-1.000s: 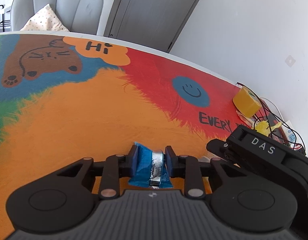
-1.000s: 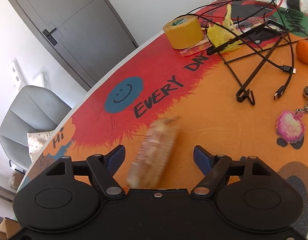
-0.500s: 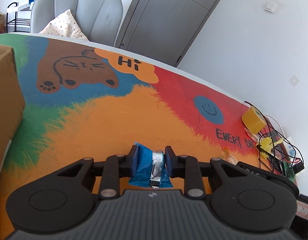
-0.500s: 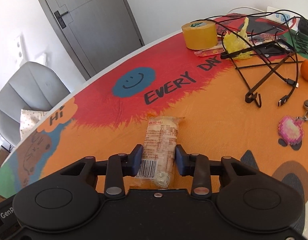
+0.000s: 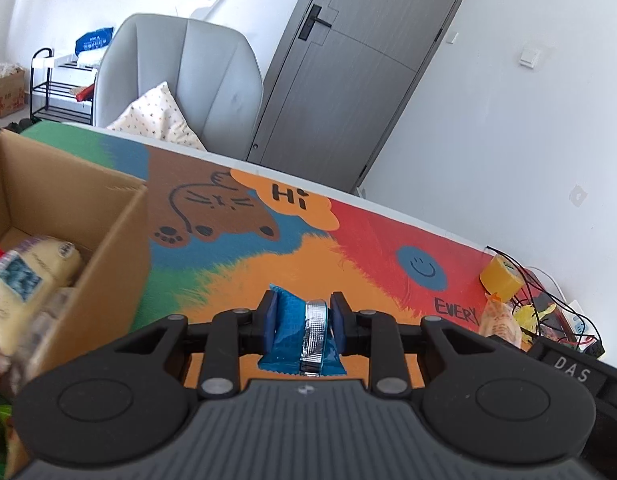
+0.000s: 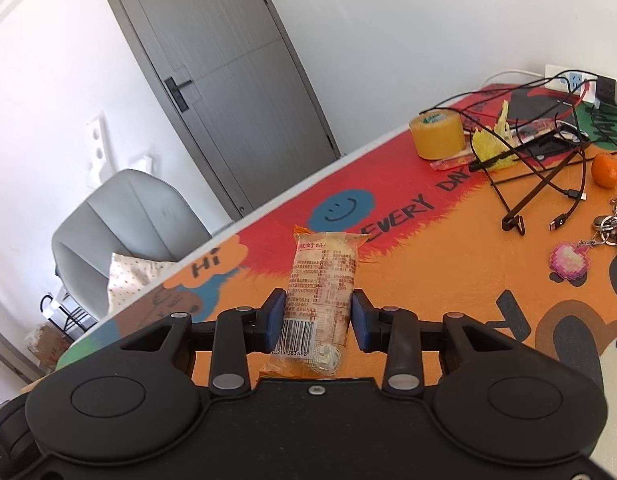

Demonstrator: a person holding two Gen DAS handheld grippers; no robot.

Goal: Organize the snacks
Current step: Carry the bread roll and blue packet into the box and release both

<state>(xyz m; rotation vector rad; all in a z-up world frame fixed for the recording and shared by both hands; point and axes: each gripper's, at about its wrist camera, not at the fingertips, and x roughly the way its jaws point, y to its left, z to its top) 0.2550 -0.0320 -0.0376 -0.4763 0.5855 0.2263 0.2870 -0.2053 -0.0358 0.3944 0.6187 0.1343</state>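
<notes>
Both grippers are carrying snacks w/ the cardboard box (image 5: pixel 120 216) as the goal. Left gripper (image 5: pixel 301 316) is clenching a blue foil packet (image 5: pixel 292 330), pads pressing on both sides; the packet is hanging above the table mat (image 5: pixel 244 272), just right of the box's near corner, not yet over the opening. Right gripper (image 6: pixel 317 316) is gripping an orange-wrapped cake (image 6: pixel 322 280) round its lower half. Its jaws have just been closing, and the pads are now touching the wrapper on both sides. The cake is sticking out forward, lifted off the mat (image 6: pixel 448 264); the box isn't showing in the right wrist view, so how far this one is from it can't be told.

Progress, as a judgement: partly done. Box is already holding several pale wrapped snacks (image 5: pixel 32 276) at the bottom, blurred, exact count unclear. Two more are in hand, neither dropped in yet. A small orange wrapper (image 6: pixel 448 162) is lying far from the box by the yellow tape roll (image 6: pixel 438 136), amid cables (image 6: pixel 540 176); could be another snack, too small to be sure. Tangerine (image 6: pixel 606 168) and keys (image 6: pixel 612 226) are sitting beyond that, probably not part of the job.

Left to do: bring both packets over the box, release, then check the far end.
</notes>
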